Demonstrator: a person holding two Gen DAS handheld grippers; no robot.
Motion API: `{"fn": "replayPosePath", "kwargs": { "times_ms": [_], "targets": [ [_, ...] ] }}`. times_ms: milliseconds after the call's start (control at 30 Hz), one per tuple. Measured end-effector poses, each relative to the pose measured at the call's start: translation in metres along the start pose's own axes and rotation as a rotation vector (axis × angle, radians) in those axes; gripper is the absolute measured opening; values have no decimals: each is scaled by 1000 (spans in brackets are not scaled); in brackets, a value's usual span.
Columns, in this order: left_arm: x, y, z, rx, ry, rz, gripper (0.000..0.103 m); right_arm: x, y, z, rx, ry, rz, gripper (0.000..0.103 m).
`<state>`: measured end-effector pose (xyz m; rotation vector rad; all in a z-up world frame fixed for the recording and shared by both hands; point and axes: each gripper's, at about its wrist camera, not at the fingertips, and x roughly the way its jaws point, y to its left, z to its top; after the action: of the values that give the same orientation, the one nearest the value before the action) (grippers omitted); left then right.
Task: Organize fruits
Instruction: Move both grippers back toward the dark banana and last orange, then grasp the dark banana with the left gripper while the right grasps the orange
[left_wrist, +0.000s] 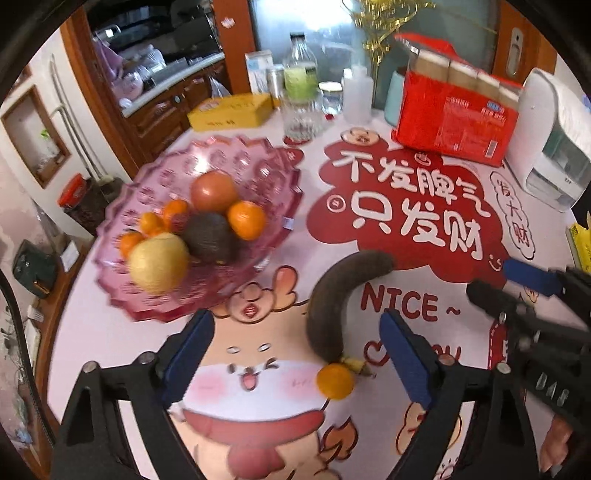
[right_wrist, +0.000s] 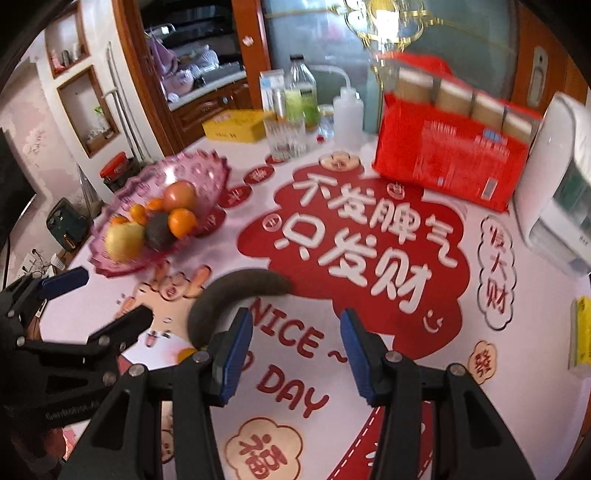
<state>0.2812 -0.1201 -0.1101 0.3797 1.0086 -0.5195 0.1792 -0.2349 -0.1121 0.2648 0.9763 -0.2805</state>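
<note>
My left claw (left_wrist: 295, 350) hangs with its jaws apart around nothing; the dark banana (left_wrist: 338, 299) and a small orange (left_wrist: 335, 381) lie between them on the table (left_wrist: 369, 424). The fruit bowl (left_wrist: 155, 299) sits ahead-left. My right claw (right_wrist: 295, 350) gapes empty, the banana just left

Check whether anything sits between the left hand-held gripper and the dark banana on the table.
Nothing visible blocks it. The left hand-held gripper is open above the table, and the banana lies just ahead between its fingers. Only a small orange sits touching the banana's stem end.
</note>
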Motion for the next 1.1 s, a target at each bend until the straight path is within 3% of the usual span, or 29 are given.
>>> {"fn": "replayPosePath", "kwargs": {
  "times_ms": [233,467,700,867,1100],
  "targets": [
    [66,-14,10,-3,96,-30,71,37,-9,-10,4,58,7,50],
    [104,-30,12,22,160,-53,54,54,-13,-14,17,86,32,50],
    [119,-36,12,40,189,-30,45,63,-7,-17,6,105,58,50],
    [121,-29,13,5,193,-63,45,66,-5,-18,3,114,67,50],
    [114,-21,10,-6,195,-103,31,69,0,-21,-11,127,78,50]
  ]
}}
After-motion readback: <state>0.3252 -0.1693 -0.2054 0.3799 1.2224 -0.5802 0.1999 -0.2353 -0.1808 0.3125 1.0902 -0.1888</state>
